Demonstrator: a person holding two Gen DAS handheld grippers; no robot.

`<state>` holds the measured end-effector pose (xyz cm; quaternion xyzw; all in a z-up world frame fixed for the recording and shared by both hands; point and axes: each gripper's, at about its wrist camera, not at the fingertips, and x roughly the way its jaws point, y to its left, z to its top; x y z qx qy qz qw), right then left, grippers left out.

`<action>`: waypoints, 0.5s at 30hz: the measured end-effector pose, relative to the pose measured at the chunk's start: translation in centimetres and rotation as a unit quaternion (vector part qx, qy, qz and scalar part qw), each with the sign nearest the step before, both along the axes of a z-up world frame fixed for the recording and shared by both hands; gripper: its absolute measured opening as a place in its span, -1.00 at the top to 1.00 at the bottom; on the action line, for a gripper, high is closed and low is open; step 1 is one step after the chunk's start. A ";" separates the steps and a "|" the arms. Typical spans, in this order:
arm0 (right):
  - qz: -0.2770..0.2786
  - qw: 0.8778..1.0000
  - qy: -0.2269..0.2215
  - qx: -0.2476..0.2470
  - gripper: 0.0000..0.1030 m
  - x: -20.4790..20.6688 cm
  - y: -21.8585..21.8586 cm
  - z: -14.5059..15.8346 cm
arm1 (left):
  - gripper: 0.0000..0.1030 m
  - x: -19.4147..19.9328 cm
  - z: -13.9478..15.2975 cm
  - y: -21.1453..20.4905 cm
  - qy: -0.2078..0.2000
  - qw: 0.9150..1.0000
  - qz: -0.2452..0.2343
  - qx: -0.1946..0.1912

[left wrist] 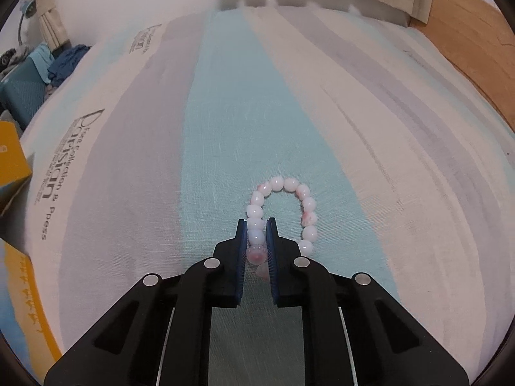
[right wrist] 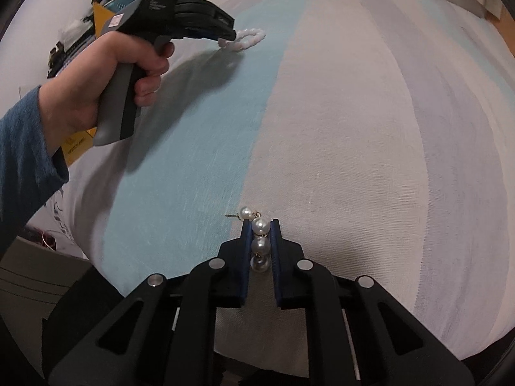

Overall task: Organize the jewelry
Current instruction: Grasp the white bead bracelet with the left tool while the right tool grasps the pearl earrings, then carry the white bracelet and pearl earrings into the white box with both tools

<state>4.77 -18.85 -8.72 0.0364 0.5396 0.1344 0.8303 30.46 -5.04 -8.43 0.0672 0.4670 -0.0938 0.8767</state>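
A bracelet of white and pink beads [left wrist: 304,204] lies on the striped bedspread [left wrist: 354,112]. My left gripper [left wrist: 257,225] is shut on the bracelet's left side, with beads squeezed between its blue pads. In the right wrist view the same bracelet [right wrist: 246,38] shows far off at the left gripper's [right wrist: 227,37] tip, held in a person's hand [right wrist: 106,74]. My right gripper [right wrist: 260,223] is shut on a pearl drop earring [right wrist: 260,234]; three pearls sit in a row between the pads, and a smaller pearl with its post sticks out at the top left.
A yellow box [left wrist: 13,164] stands at the bed's left edge. Clothes and a teal case [left wrist: 22,90] lie beyond the bed at the left. A wooden headboard [left wrist: 466,51] rises at the right. A blue sleeve [right wrist: 22,148] covers the person's left arm.
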 end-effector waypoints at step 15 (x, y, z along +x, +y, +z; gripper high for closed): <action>-0.029 0.999 -0.029 0.008 0.80 0.5 -0.5 3.1 | 0.79 -2.5 4.1 1.0 -0.010 0.999 0.024 -0.021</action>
